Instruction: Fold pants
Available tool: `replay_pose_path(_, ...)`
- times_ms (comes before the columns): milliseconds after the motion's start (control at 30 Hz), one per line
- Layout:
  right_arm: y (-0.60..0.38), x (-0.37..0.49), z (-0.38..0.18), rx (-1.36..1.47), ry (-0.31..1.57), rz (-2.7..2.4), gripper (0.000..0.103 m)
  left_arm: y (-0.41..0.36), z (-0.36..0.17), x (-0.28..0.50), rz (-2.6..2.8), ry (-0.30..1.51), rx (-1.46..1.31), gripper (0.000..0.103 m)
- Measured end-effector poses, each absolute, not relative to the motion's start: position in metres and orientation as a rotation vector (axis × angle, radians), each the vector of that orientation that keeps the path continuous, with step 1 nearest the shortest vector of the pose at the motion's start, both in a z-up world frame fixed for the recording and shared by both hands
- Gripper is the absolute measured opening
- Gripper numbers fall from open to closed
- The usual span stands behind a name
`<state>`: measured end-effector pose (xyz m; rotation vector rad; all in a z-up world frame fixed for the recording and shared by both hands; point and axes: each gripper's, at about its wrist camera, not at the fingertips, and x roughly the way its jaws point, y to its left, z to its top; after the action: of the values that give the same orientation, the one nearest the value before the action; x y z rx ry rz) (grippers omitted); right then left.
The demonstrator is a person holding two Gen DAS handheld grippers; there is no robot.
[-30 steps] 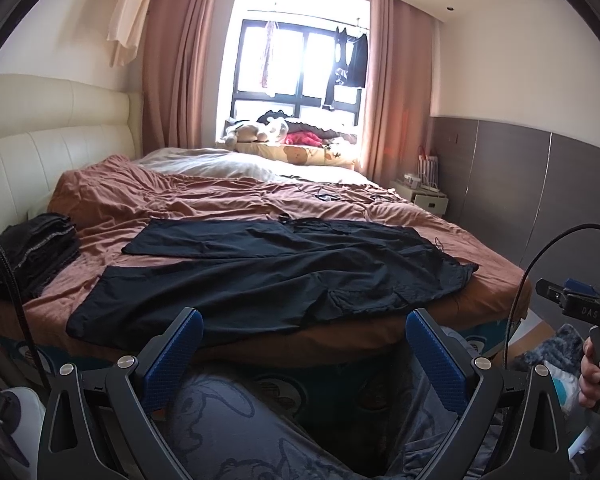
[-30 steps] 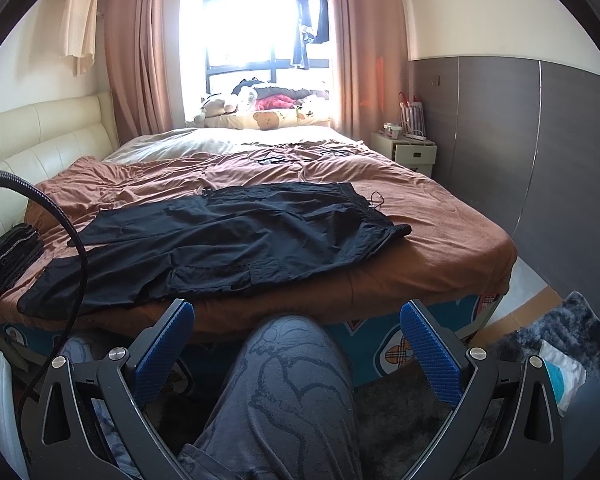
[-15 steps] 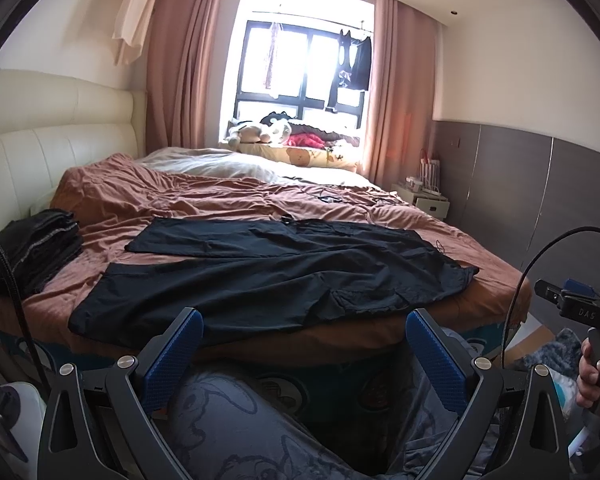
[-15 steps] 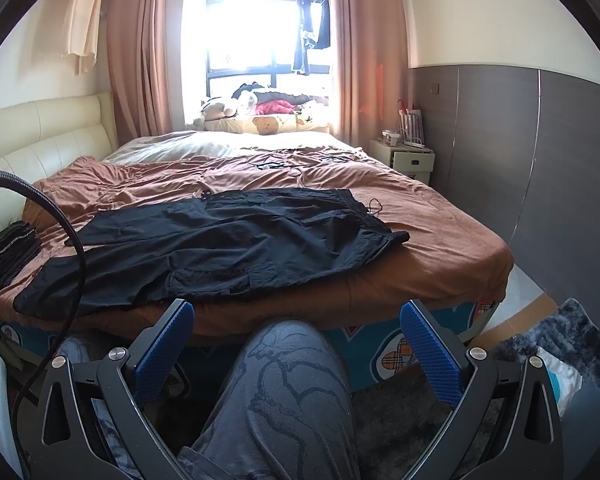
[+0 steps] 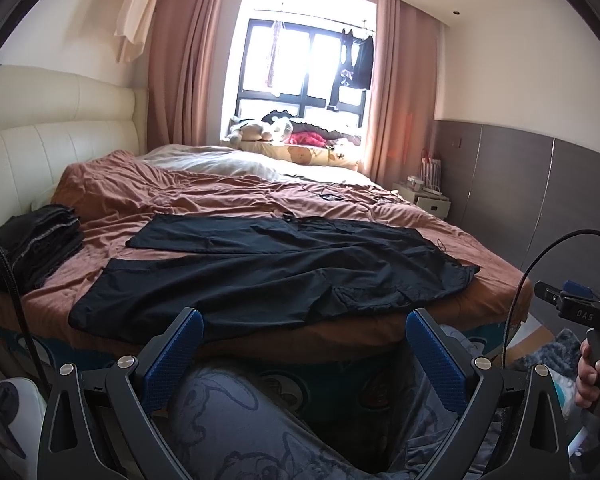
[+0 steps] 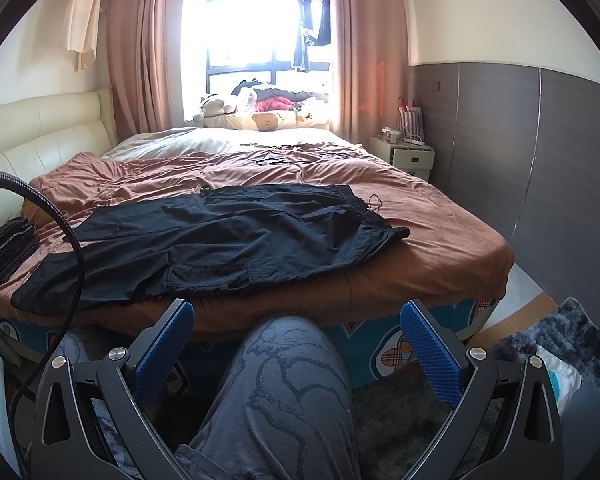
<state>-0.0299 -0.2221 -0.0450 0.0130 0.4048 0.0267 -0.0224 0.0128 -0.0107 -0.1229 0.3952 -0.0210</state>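
Observation:
Black pants [image 5: 268, 268] lie spread flat across the near part of the brown bedspread [image 5: 204, 196], legs to the left, waistband to the right [image 6: 380, 220]. In the right wrist view the same pants [image 6: 228, 240] reach the bed's front edge. My left gripper [image 5: 304, 336] is open, held off the bed above the person's patterned grey trouser leg [image 5: 236, 412], short of the pants. My right gripper [image 6: 296, 328] is open too, also in front of the bed and touching nothing.
A stack of folded dark clothes [image 5: 40, 240] sits at the bed's left edge by the cream headboard [image 5: 52, 140]. A nightstand [image 6: 404, 156] stands at the far right wall. A grey rug [image 6: 556, 344] covers the floor at right. Cables [image 6: 284, 158] lie mid-bed.
Both grippers have risen slightly, so the bed sits a little lower in view. The pants have not moved and both grippers stay open.

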Motion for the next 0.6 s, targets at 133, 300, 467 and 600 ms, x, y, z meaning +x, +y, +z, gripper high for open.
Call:
replay_pose_path(133,-0.221,-0.03,-0.047,0.01,0.408,0.028,0.103,0.012,-0.015,-0.022,-0.02,0.4,-0.122,0.103)
replay_pose_path(300,-0.223,-0.025,-0.049,0.018,0.419,0.033,0.103,0.011,-0.016,-0.018,-0.015,0.41,-0.099,0.102)
replay_pose_path(467,-0.226,-0.013,-0.049,0.031,0.429,0.035,0.103,0.016,-0.018,-0.013,-0.001,0.414,-0.094,0.102)
replay_pose_path(600,-0.23,0.002,-0.048,0.051,0.437,0.05,0.103,0.026,-0.021,-0.001,0.037,0.418,-0.095,0.102)
